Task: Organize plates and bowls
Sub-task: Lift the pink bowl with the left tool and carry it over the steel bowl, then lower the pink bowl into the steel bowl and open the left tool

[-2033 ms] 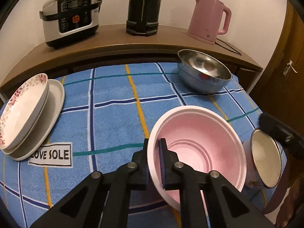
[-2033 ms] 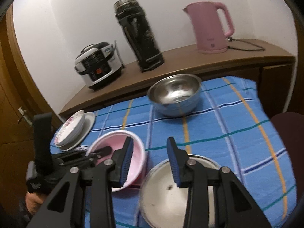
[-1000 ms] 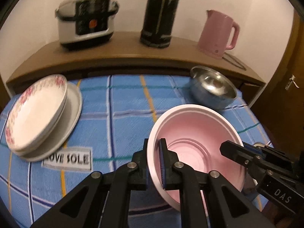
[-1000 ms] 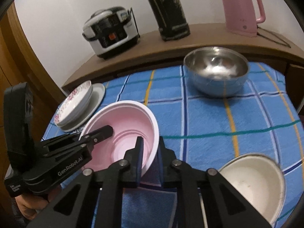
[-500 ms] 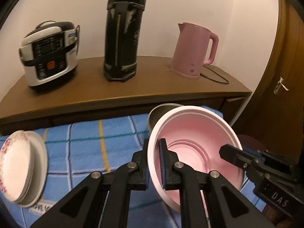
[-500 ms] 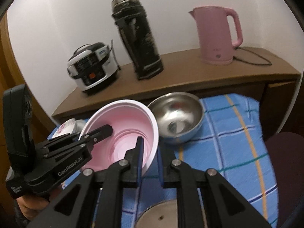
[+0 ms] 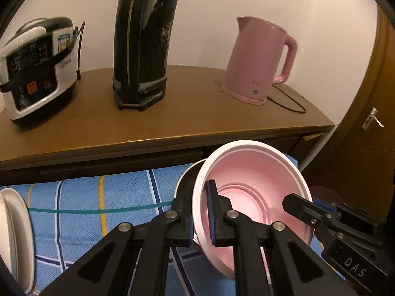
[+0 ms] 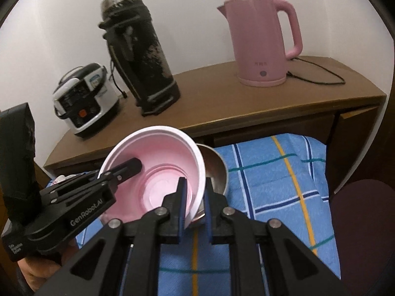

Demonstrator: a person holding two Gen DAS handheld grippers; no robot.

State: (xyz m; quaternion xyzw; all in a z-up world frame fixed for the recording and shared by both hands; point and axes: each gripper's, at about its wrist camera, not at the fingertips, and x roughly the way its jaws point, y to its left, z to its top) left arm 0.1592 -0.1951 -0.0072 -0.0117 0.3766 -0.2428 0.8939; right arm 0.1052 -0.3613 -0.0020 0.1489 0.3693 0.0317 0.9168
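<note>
A pink plastic bowl point(image 7: 251, 187) hangs tilted above the blue checked tablecloth point(image 7: 98, 197), held from both sides. My left gripper point(image 7: 200, 197) is shut on its left rim. My right gripper point(image 8: 195, 190) is shut on the opposite rim and shows in the left wrist view as a black finger point(image 7: 303, 209). In the right wrist view the pink bowl point(image 8: 158, 162) covers most of a steel bowl point(image 8: 214, 170) right behind and under it. Only a sliver of the steel bowl's rim point(image 7: 187, 175) shows in the left wrist view. Stacked white plates point(image 7: 14, 234) sit at the table's left edge.
A wooden sideboard point(image 7: 172, 123) just behind the table carries a rice cooker point(image 7: 37, 69), a tall black thermos point(image 7: 145, 39) and a pink kettle point(image 7: 259, 59) with its cord. A wooden door point(image 7: 370, 128) stands at the right. A dark red seat point(image 8: 365, 222) lies beside the table.
Both grippers have carried the pink bowl toward the back of the table, over the steel bowl. The sideboard has come much closer. The white enamel bowl has dropped out of view.
</note>
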